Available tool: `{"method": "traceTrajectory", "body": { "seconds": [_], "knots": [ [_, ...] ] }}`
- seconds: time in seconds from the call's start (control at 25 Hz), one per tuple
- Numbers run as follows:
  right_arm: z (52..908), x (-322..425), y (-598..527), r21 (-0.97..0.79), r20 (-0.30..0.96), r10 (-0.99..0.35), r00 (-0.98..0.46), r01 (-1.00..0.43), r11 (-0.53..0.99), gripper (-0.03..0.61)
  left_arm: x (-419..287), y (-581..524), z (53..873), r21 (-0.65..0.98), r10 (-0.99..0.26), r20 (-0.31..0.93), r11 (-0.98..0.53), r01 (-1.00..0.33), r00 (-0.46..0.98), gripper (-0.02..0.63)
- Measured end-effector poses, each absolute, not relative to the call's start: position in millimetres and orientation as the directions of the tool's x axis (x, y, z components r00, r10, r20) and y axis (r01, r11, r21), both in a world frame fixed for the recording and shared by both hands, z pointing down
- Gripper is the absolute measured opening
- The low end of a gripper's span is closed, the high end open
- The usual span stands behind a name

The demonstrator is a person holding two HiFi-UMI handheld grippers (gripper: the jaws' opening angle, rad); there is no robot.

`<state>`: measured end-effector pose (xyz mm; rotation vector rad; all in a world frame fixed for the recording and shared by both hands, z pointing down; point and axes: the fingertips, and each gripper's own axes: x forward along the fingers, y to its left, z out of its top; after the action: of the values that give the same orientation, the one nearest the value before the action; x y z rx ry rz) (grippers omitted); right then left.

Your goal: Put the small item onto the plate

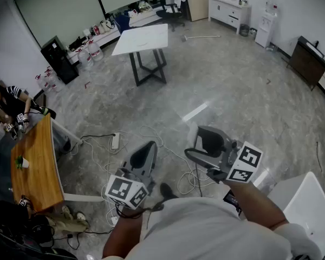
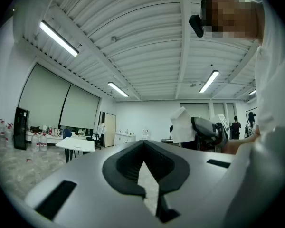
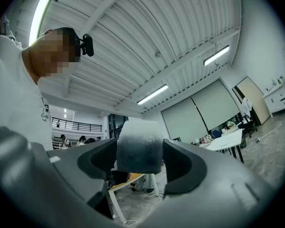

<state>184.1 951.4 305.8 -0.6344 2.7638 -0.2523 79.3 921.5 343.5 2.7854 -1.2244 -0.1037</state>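
- At the far left of the head view stands a wooden bench (image 1: 39, 169) with a small potted plant (image 1: 21, 162) on it. A person (image 1: 11, 103) is at its far end.
- The left gripper (image 1: 149, 146) is held above the grey floor (image 1: 233, 85), over a tangle of cables (image 1: 105, 145). In the left gripper view its jaws meet at the tips with nothing between them.
- The right gripper (image 1: 194, 141) hangs just beside it, not touching. Its jaws are clamped on the small item (image 3: 138, 152), a pale block that darkens toward its lower end and fills the gap between the pads.
- A white bench (image 1: 142, 38) stands well beyond both, on open floor.
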Motion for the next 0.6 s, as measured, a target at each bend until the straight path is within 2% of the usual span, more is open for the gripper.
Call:
{"method": "traceTrajectory", "body": {
  "seconds": [0.6],
  "knots": [
    [328,171,906,-0.208,-0.200,-0.452,-0.869,-0.412,0.887,0.295,64,873,358,0.113,-0.754,-0.005,-0.653,-0.749,0.657,0.006]
  ]
}}
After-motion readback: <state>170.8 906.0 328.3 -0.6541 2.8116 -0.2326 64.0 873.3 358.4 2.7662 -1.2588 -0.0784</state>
